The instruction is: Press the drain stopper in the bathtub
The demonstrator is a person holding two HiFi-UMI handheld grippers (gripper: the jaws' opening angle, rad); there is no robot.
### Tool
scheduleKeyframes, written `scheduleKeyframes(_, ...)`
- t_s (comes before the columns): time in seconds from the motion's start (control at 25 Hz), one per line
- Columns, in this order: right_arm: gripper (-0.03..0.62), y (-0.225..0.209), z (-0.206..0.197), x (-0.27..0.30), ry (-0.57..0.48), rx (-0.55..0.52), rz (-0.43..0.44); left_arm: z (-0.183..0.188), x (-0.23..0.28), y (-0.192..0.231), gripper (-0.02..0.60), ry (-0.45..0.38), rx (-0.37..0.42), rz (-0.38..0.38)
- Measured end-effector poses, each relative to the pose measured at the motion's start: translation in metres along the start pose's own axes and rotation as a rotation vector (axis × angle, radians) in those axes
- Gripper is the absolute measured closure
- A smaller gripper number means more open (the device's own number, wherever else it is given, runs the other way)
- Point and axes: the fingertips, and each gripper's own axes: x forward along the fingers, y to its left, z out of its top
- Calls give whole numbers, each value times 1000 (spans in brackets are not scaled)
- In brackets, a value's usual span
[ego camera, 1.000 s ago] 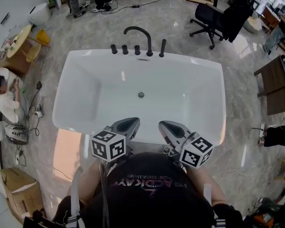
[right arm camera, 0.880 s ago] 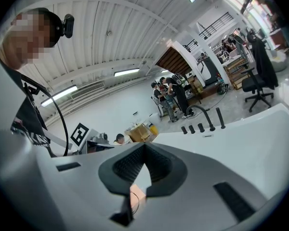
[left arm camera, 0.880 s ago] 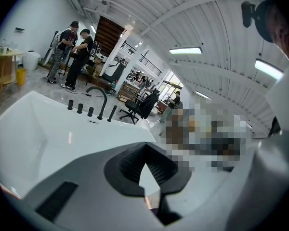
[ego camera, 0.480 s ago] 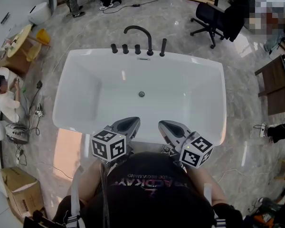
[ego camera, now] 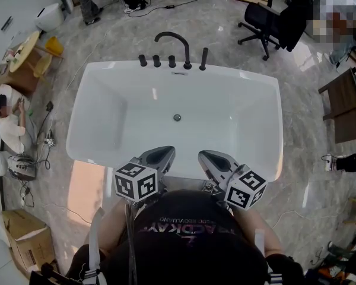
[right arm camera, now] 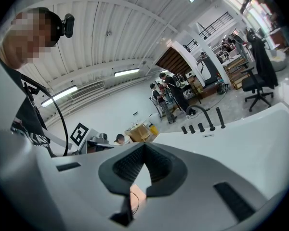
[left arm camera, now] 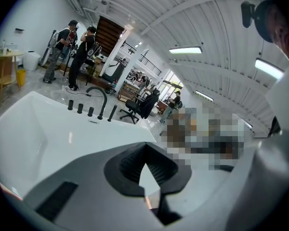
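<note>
1. My left tool (ego camera: pixel 164 153) and right tool (ego camera: pixel 206 157) are each pressed together on nothing; both hang by the near rim, close to my chest.
2. The drain stopper (ego camera: pixel 177 117) lies ahead, between the two tools' lines and well apart from both tips, on the floor of the bathtub (ego camera: pixel 107 76).
3. I judge one closed tip should descend straight onto the stopper's centre; push squarely, without sliding.
4. The bathtub shows no water and nothing else inside; the faucet (ego camera: pixel 172 40) stands beyond, on the far rim.

One bathtub (ego camera: pixel 243 77), one drain stopper (ego camera: pixel 177 117), two grippers (ego camera: pixel 159 155) (ego camera: pixel 211 158).
</note>
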Motion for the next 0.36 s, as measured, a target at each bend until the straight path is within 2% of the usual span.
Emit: scheduleKeyframes(0.36, 582, 0, -3, -1, -5, -4, -4, -3, 1, -1, 578, -1, 11, -5)
